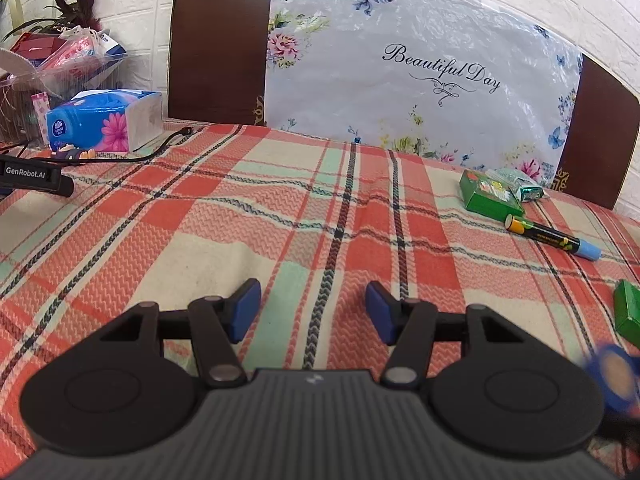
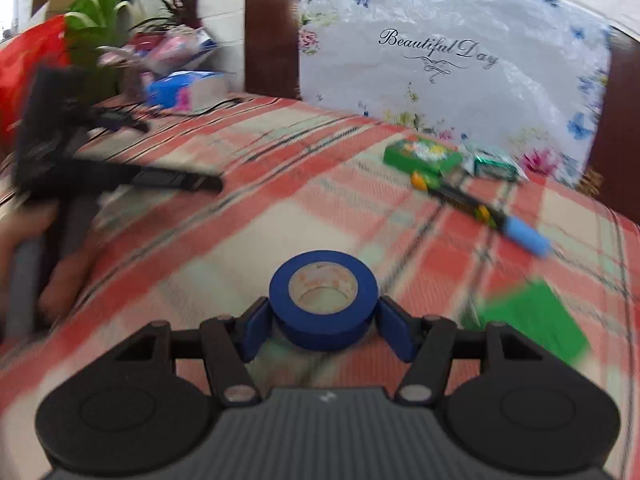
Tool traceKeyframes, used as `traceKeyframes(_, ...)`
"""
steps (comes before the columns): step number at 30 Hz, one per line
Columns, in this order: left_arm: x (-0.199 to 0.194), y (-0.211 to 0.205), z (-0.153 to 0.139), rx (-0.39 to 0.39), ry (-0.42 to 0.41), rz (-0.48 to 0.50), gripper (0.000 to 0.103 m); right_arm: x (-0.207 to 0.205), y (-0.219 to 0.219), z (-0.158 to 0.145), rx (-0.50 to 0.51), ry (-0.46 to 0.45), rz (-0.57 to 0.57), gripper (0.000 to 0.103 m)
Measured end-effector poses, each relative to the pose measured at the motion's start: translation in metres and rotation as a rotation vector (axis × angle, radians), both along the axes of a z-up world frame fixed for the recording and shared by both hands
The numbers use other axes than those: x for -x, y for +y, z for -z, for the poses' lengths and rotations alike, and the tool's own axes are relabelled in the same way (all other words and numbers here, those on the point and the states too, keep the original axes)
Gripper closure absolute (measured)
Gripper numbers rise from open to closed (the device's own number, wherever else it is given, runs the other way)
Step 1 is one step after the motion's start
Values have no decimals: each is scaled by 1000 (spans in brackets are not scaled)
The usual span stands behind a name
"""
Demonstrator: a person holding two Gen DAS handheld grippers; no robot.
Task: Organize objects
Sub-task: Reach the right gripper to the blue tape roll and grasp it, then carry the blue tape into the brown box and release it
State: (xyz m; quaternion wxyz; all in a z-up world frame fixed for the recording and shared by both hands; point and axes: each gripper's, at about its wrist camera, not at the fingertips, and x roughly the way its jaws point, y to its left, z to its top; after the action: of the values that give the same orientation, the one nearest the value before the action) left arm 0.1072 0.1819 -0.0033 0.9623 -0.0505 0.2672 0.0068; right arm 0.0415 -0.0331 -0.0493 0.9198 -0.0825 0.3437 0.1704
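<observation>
The right gripper, ribbed grey body with black linkage arms and blue rubber pads, is clamped on a round roll of blue tape, one pad on each side of its smooth band, the pale cardboard core facing up. The roll hangs just above the woven plaid tablecloth in red, cream and mint; that view is motion-blurred. At 4 o'clock from the roll lies a flat green box, blurred. The left gripper hovers over bare cloth with its pads spread wide and nothing between them. At 1 o'clock from it a slim cylindrical marker with a light blue cap lies flat, and just beyond, close beside it, sits a glossy green carton with a crinkled foil packet touching its far side. Far at 10 o'clock a soft blue tissue pack rests by a black cable. Behind the table stands a dark wooden chair back draped in a floral plastic sheet.
</observation>
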Motion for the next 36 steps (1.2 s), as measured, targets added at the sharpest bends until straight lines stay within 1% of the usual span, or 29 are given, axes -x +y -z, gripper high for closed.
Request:
traceKeyframes(2, -1, -8, 0, -47, 14, 9, 43, 38, -26, -3, 6, -4, 59, 44)
traceKeyframes(3, -2, -14, -1, -88, 24, 19, 43, 52, -38, -3, 16, -15, 94, 44)
traceKeyframes(4, -1, -22, -3, -122, 32, 41, 44, 64, -50, -4, 20, -26, 129, 39)
traceKeyframes(5, 3, -30, -6, -130, 42, 66, 46, 72, -58, -5, 14, -28, 152, 35)
traceKeyframes(6, 8, -37, -10, -96, 56, 102, 49, 78, -66, -6, -2, -27, 171, 31)
traceKeyframes(8, 22, -57, -21, 17, 86, 185, 50, 88, -78, -5, -23, -31, 206, 32)
traceKeyframes(10, 38, -88, -32, 92, 118, 298, 53, 89, -85, -3, -46, -21, 223, 34)
traceKeyframes(12, 52, -120, -41, 153, 159, 411, 53, 89, -86, -4, -61, -25, 213, 36)
traceKeyframes(13, 57, -136, -42, 155, 195, 461, 54, 89, -83, -5, -57, -33, 198, 36)
traceKeyframes(15, 66, -162, -43, 111, 238, 534, 56, 86, -76, -5, -39, -39, 165, 36)
traceKeyframes(16, 68, -171, -42, 89, 257, 547, 57, 85, -72, -4, -26, -40, 146, 36)
traceKeyframes(17, 67, -176, -39, 85, 287, 551, 58, 84, -68, -3, -14, -42, 131, 36)
traceKeyframes(18, 64, -178, -34, 101, 323, 550, 60, 81, -65, -2, -5, -43, 118, 36)
traceKeyframes(19, 60, -180, -27, 120, 364, 550, 69, 78, -62, 0, 0, -45, 107, 37)
traceKeyframes(20, 58, -181, -21, 135, 390, 553, 75, 75, -60, 1, -3, -46, 97, 38)
traceKeyframes(21, 58, -183, -19, 125, 375, 542, 76, 71, -59, 2, -8, -42, 88, 44)
traceKeyframes(23, 57, -185, -24, 114, 373, 532, 80, 67, -59, 2, -11, -46, 93, 45)
traceKeyframes(24, 57, -186, -32, 123, 364, 534, 81, 68, -59, 0, -10, -56, 95, 45)
traceKeyframes(25, 56, -189, -42, 133, 345, 543, 81, 71, -61, -4, 3, -81, 98, 45)
traceKeyframes(27, 50, -204, -67, 133, 287, 573, 81, 77, -67, -19, 52, -179, 109, 45)
traceKeyframes(29, 41, -228, -90, 106, 228, 606, 81, 77, -80, -37, 99, -270, 138, 45)
traceKeyframes(32, 23, -274, -120, 85, 149, 665, 81, 71, -113, -63, 160, -383, 212, 45)
traceKeyframes(34, 10, -310, -133, 84, 114, 705, 81, 65, -142, -77, 186, -426, 282, 45)
traceKeyframes(36, -1, -348, -141, 84, 91, 742, 81, 59, -174, -89, 187, -440, 355, 45)
